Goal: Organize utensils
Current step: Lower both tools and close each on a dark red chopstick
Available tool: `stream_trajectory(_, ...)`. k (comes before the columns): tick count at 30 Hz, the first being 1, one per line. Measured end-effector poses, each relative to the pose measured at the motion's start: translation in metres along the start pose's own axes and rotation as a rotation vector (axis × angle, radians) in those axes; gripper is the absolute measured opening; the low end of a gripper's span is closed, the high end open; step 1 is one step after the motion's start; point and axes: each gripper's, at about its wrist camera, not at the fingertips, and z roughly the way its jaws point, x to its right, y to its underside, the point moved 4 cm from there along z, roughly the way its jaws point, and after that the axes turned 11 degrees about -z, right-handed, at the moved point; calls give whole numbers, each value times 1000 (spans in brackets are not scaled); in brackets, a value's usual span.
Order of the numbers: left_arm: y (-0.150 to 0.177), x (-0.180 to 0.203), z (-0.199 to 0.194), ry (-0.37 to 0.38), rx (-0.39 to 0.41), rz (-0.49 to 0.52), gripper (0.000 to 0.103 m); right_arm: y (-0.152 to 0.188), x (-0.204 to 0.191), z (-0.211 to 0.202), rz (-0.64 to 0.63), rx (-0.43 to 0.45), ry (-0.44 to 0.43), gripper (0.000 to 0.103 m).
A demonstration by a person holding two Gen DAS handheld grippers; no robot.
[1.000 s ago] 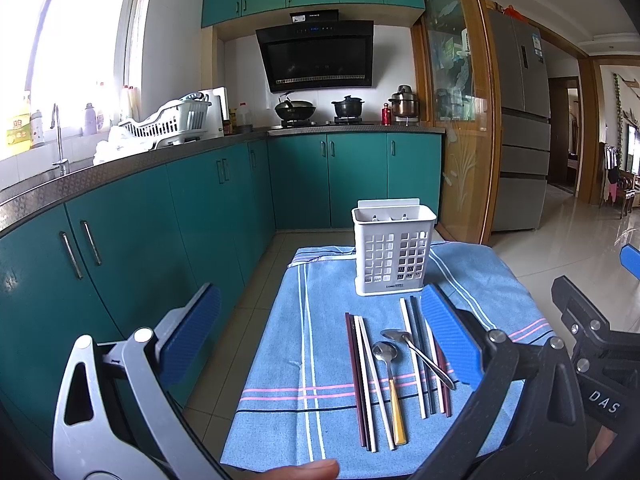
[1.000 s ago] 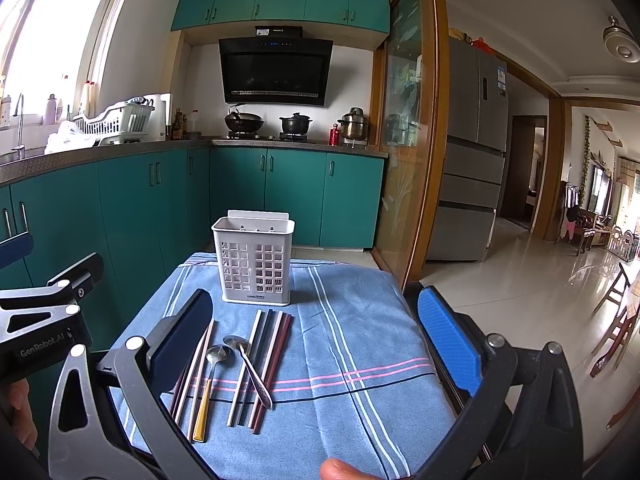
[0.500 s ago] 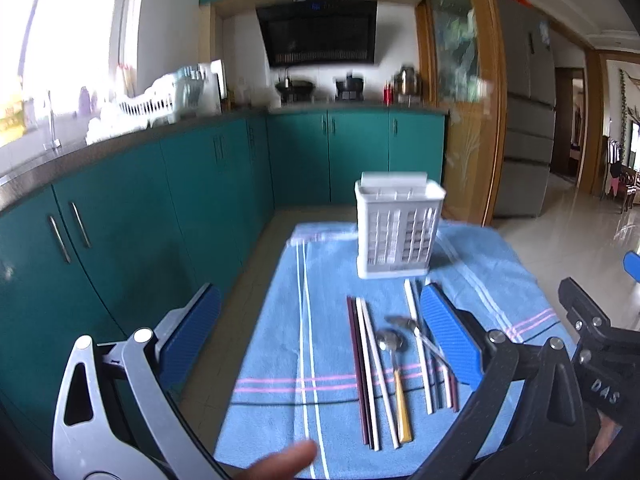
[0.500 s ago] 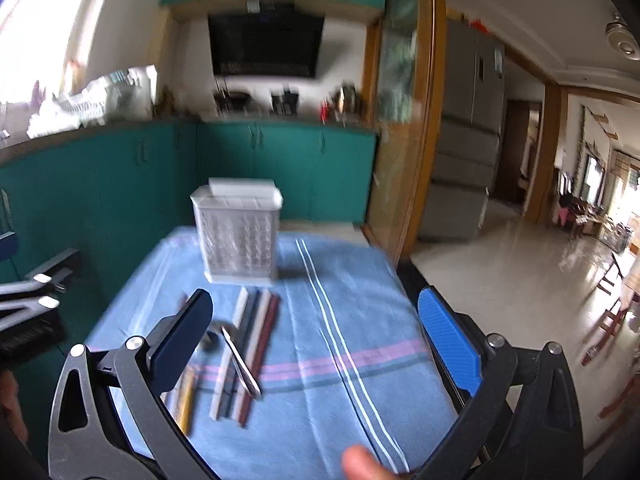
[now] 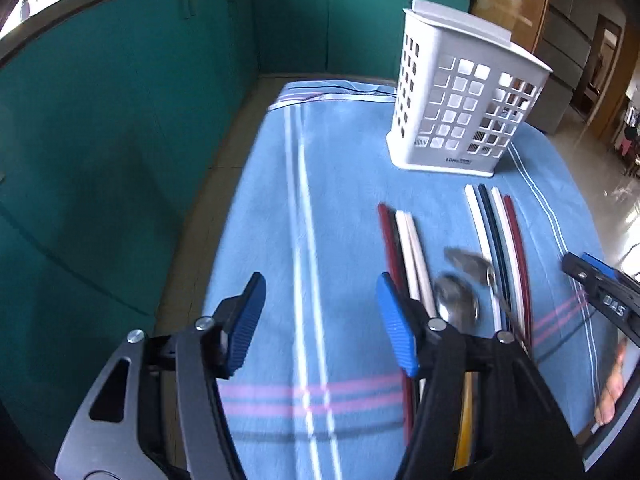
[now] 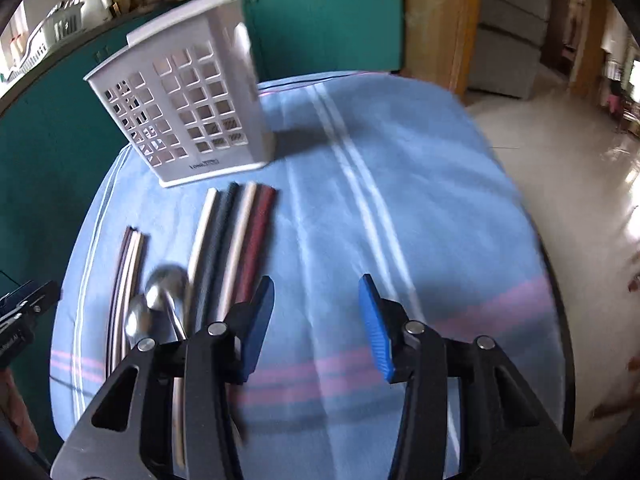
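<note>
A white perforated utensil holder (image 5: 464, 104) (image 6: 188, 108) stands at the far end of a blue striped cloth (image 5: 340, 208) (image 6: 400, 208). In front of it lie two bunches of chopsticks (image 5: 500, 240) (image 6: 236, 236), one dark red and white (image 5: 404, 240) (image 6: 128, 276), and two metal spoons (image 5: 460, 304) (image 6: 168, 292). My left gripper (image 5: 320, 320) hovers over bare cloth left of the utensils, jaws closing with nothing between them. My right gripper (image 6: 316, 316) hovers over bare cloth right of them, jaws closing, also empty.
Teal kitchen cabinets (image 5: 120, 100) run along the left and behind the table. A wooden door frame (image 6: 436, 20) and tiled floor (image 6: 580, 168) lie to the right. A hand (image 5: 612, 392) shows at the right edge of the left wrist view.
Both grippers have dropped toward the cloth and tilted down, so the holder and utensils look much closer. Both pairs of jaws have narrowed from wide open.
</note>
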Motion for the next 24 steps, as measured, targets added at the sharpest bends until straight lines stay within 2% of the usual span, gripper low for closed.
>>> stream_trajectory(1, -8, 5, 10, 20, -15, 5, 61, -9, -2, 9, -1, -13, -9, 45)
stream_trajectory(5, -27, 11, 24, 4, -53, -8, 66, -38, -4, 39, 7, -49, 4, 45)
stream_trajectory(6, -29, 11, 26, 3, -51, -12, 71, -44, -6, 44, 5, -55, 8, 45)
stream_trajectory(14, -45, 30, 55, -3, -83, 51, 72, -50, -14, 62, -25, -82, 2, 47)
stream_trajectory(18, -46, 38, 83, -49, -131, 88, 66, -49, -18, 65, -43, -89, 25, 50)
stream_trajectory(20, -49, 37, 86, -34, -116, 73, 66, -49, -18, 67, -53, -91, 41, 54)
stream_trajectory(22, -51, 32, 86, -31, -136, 53, 54, -50, -18, 71, -62, -97, 58, 54)
stream_trajectory(24, -52, 22, 85, -14, -160, 37, 52, -47, -16, 71, -61, -103, 72, 54)
